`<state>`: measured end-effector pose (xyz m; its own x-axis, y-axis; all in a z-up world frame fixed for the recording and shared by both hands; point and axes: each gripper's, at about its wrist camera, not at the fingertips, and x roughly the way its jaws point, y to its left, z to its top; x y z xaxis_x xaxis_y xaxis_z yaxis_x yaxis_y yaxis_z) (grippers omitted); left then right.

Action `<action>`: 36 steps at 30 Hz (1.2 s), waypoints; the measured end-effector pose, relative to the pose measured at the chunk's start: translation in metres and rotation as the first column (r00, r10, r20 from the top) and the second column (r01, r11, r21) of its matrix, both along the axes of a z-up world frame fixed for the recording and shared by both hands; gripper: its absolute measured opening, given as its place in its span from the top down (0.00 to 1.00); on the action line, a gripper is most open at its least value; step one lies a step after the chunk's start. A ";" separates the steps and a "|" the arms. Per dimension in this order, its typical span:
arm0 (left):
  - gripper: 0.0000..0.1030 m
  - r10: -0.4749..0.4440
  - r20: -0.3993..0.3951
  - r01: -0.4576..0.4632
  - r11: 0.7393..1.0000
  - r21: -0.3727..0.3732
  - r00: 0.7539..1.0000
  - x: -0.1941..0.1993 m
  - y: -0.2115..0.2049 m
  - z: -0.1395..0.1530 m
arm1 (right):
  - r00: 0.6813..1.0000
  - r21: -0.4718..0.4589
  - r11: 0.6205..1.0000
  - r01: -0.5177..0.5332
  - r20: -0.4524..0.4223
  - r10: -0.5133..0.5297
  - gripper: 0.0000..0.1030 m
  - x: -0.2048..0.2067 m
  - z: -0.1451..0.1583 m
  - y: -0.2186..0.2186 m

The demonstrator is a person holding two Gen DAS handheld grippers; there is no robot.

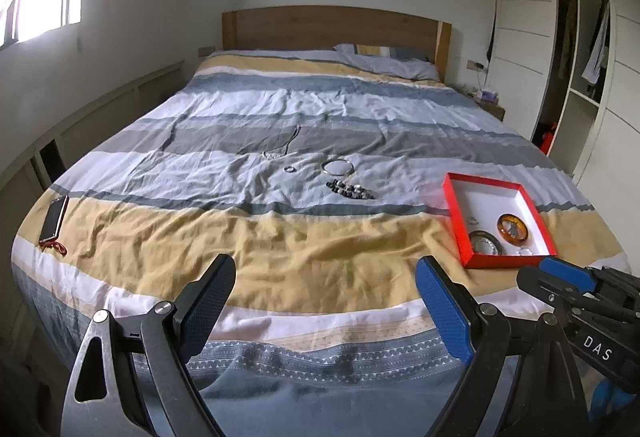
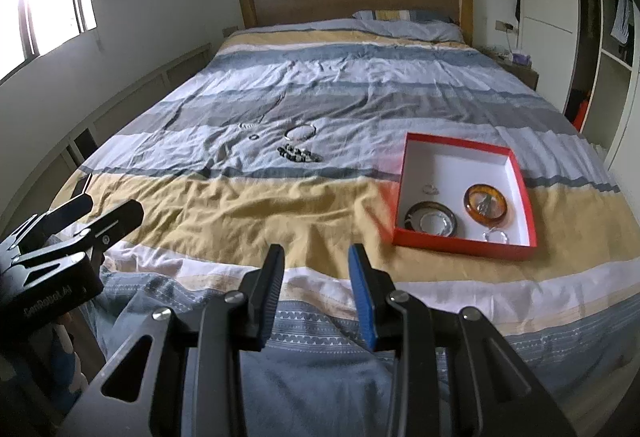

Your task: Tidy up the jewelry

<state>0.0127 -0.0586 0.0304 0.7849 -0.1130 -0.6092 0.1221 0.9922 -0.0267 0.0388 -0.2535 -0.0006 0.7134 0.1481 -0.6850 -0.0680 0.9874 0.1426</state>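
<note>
On the striped bedcover's middle lie a thin necklace [image 1: 280, 149] [image 2: 248, 125], a small ring [image 1: 290, 169] [image 2: 253, 136], a silver bangle [image 1: 338, 167] [image 2: 300, 132] and a dark beaded bracelet [image 1: 352, 191] [image 2: 300, 153]. A red box [image 1: 452, 213] [image 2: 460, 249] at the right holds an amber bangle [image 1: 513, 227] [image 2: 488, 205], a dark bangle [image 1: 486, 241] [image 2: 430, 223] and small pieces. My left gripper [image 1: 324, 277] [image 2: 116, 203] hangs wide open over the bed's foot. My right gripper [image 2: 316, 261] [image 1: 534, 269] stands narrowly open beside it, nothing between its fingers.
A phone [image 1: 54, 219] lies near the bed's left edge. A pillow [image 1: 392, 65] and wooden headboard [image 1: 332, 27] are at the far end. A nightstand [image 1: 490, 103] and open wardrobe [image 1: 576, 77] stand to the right; low shelving runs along the left wall.
</note>
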 end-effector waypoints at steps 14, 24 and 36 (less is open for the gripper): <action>0.12 0.012 -0.058 -0.012 1.000 -0.003 0.998 0.024 0.003 -0.025 | 0.999 0.001 1.000 -0.023 -0.041 0.023 0.68 0.018 -0.020 0.003; 0.12 0.004 -0.068 -0.006 1.000 -0.024 0.998 0.031 0.003 -0.034 | 0.999 -0.003 1.000 -0.017 -0.049 0.017 0.65 0.023 -0.026 0.002; 0.12 0.012 -0.094 -0.014 1.000 -0.025 0.996 0.040 0.009 -0.044 | 0.998 -0.014 1.000 -0.021 -0.064 0.020 0.64 0.029 -0.035 0.004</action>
<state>0.0527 -0.0493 -0.0133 0.7261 -0.1197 -0.6771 0.1048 0.9925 -0.0631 0.0674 -0.2499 -0.0356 0.6648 0.1516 -0.7314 -0.0796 0.9880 0.1324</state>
